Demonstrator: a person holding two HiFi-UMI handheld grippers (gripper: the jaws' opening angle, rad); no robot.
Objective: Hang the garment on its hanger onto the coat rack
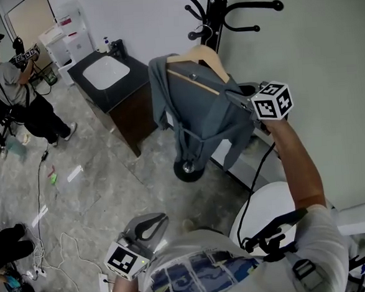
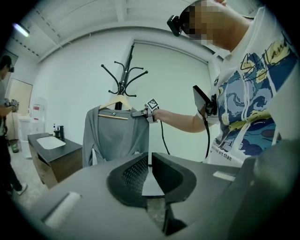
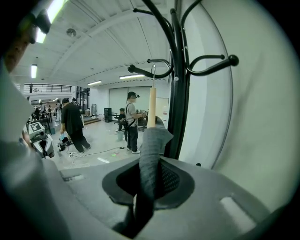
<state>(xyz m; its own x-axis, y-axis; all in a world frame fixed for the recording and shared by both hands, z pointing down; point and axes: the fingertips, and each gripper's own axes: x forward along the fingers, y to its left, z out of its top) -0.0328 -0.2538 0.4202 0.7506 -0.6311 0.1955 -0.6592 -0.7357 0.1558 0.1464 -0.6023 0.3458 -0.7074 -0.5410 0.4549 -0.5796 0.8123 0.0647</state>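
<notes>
Gripping the garment point(image 1: 198, 103) in your right tongs point(image 3: 149, 180), settle the hook point(image 3: 153, 70) squarely over a rack point(image 3: 178, 93) arm; left tongs point(image 2: 149, 176) idle, closed, empty.

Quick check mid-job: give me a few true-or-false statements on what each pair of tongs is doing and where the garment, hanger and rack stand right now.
1. The right tongs are clamped on the grey garment. True.
2. The left tongs grip a sleeve of the garment. False: they are closed on nothing and held low, well away from it.
3. The garment lies in a heap on the floor. False: it is draped on the hanger, held up beside the coat rack.
4. The hanger is light-coloured wood. True.
5. The coat rack is white. False: it is black, standing against a pale wall.
</notes>
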